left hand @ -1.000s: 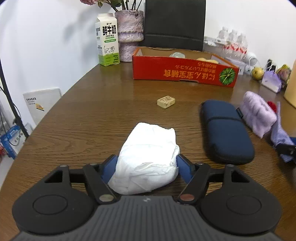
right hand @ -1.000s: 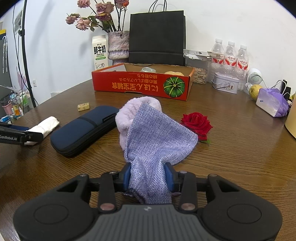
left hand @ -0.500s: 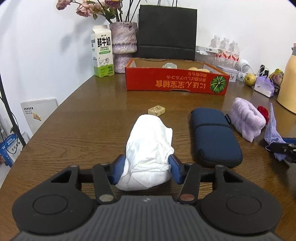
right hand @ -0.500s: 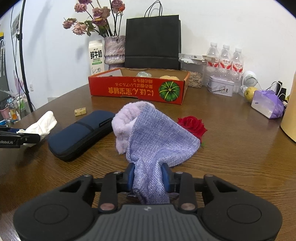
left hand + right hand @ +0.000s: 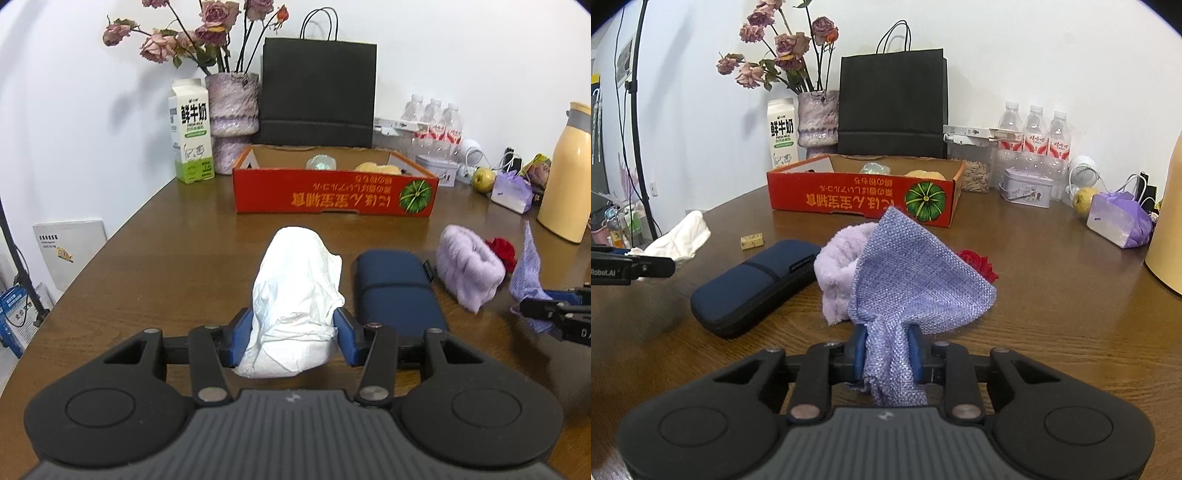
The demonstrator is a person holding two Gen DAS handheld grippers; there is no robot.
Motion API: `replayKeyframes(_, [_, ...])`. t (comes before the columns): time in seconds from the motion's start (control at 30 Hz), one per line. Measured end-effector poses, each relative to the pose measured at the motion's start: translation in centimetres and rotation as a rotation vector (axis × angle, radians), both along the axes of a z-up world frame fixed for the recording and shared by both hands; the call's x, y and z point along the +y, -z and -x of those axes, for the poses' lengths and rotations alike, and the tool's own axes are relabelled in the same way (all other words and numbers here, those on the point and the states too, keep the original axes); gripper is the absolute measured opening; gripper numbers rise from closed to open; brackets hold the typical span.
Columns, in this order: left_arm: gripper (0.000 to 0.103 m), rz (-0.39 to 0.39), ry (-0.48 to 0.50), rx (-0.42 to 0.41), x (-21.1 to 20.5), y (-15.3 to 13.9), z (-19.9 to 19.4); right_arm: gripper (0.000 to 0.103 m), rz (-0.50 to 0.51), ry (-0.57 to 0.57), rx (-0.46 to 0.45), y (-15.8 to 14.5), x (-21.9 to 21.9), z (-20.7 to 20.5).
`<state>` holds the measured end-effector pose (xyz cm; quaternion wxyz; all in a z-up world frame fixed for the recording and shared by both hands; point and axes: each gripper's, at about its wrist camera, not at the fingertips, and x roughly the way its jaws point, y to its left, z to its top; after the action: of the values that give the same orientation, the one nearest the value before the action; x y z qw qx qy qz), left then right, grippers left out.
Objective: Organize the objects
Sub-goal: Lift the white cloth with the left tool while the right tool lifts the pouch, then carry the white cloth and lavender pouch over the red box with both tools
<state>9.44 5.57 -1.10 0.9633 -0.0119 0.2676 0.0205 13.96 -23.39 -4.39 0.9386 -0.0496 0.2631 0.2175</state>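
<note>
A crumpled white cloth (image 5: 295,280) sits between the blue pads of my left gripper (image 5: 293,332), which is shut on it and holds it a little above the brown table (image 5: 177,266). In the right wrist view the same cloth (image 5: 683,236) hangs from that gripper (image 5: 646,266) at the far left. My right gripper (image 5: 886,347) is shut on a bunched end of a purple woven cloth (image 5: 916,277), whose free part fans out over a fluffy lilac roll (image 5: 838,273). A red box (image 5: 332,195) stands open at the back.
A navy zip case (image 5: 753,284) lies between the two grippers. A red rose (image 5: 979,262) lies behind the purple cloth, a small tan block (image 5: 752,240) left of the case. Milk carton (image 5: 190,133), vase, black bag, bottles and a yellow flask (image 5: 569,173) line the back.
My left gripper's jaws closed onto the white cloth and raised it off the table, tilting the view upward. The right gripper's jaws squeezed tighter on the purple cloth.
</note>
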Motion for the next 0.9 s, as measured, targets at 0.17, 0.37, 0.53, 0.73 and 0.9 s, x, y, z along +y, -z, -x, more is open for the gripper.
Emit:
replayKeyframes(0.17, [0.049,0.007,0.02,-0.032,-0.9,-0.9,-0.6,0.022,-0.01,0.004,-0.028,-0.7,0.2,-0.2])
replayKeyframes(0.37, [0.049,0.024,0.041,-0.065,-1.9,-2.0,-1.7,0.022,-0.018,0.003,-0.065,-1.7,0.9,-0.8])
replayKeyframes(0.53, [0.049,0.04,0.052,-0.092,-2.5,-3.0,-3.0,0.022,-0.027,-0.004,-0.1,-2.9,1.7,-1.7])
replayKeyframes(0.73, [0.049,0.046,0.058,-0.119,-3.0,-4.3,-4.8,0.022,-0.037,-0.016,-0.135,-4.3,2.8,-3.1])
replayKeyframes(0.9, [0.049,0.049,0.052,-0.129,-3.0,-5.1,-6.9,0.022,-0.044,-0.018,-0.158,-5.4,3.8,-4.5])
